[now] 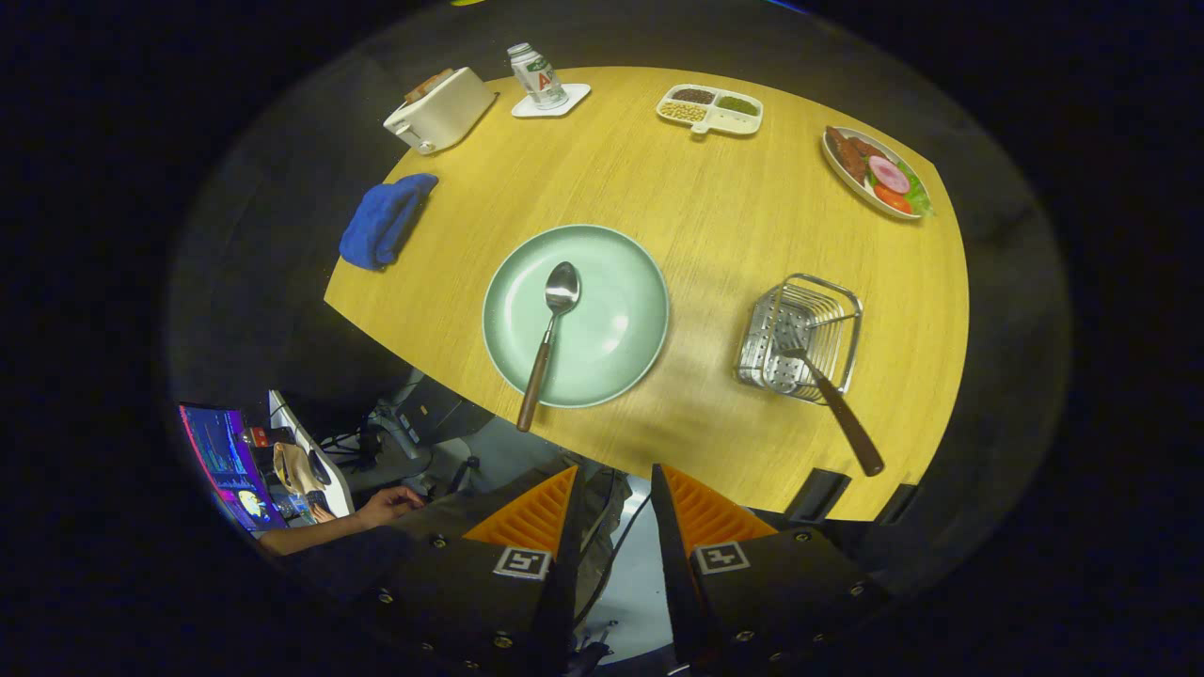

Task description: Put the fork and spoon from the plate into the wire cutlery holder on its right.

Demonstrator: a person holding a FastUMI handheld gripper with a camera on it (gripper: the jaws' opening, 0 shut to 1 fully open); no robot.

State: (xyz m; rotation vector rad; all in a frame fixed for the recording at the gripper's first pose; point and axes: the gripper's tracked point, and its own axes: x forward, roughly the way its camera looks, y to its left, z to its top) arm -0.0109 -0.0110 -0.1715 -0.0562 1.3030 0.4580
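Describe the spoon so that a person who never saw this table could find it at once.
On the round wooden table, find the pale green plate, left of the wire holder. The spoon lies across it, brown handle overhanging the rim toward the open claw. The fork stands in the holder instead.

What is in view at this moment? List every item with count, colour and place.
table: one, yellow wood.
plate: one, pale green, ahead of the gripper.
spoon: one, brown handle, on the plate.
cutlery holder: one, silver wire, right of the plate.
fork: one, brown handle, head inside the holder.
cloth: one, blue, beyond the plate.
toaster: one, white, far edge.
bottle: one, on a white coaster.
divided dish: one, white.
food plate: one, far right.
hand: one, at a desk below.
gripper: one, open, holding nothing.
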